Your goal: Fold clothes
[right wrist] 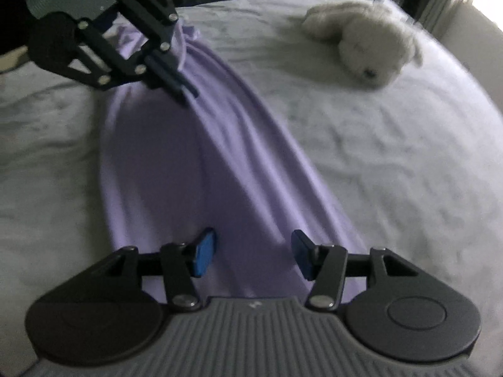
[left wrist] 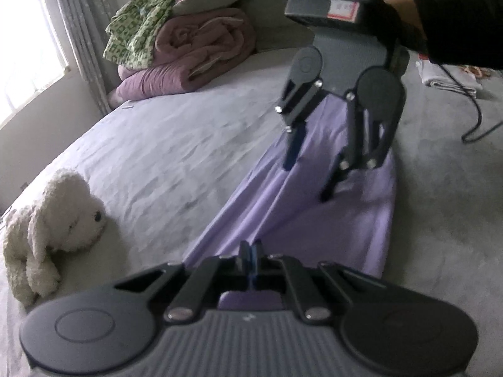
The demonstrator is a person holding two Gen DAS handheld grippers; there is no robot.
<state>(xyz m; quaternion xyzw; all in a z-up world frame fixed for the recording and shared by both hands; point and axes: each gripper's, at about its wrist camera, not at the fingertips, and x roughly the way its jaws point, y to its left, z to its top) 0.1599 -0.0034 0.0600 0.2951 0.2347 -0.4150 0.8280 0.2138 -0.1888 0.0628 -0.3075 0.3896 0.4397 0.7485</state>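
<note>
Lilac cloth (right wrist: 195, 169) lies stretched in a long band on our pale bedsheet (left wrist: 163, 144), one end pinched in our left gripper (left wrist: 250, 257), its jaws clamped tight. Our right gripper (right wrist: 253, 256) stands parted above the other end, pressing nothing. Bare sheet spreads toward the plush dog (left wrist: 53, 229) and folded quilts (left wrist: 195, 53).

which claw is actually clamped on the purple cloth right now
The left claw: its blue pads are pinched together on the purple cloth. The right claw hangs over the far end with its pads apart, gripping nothing.
</note>
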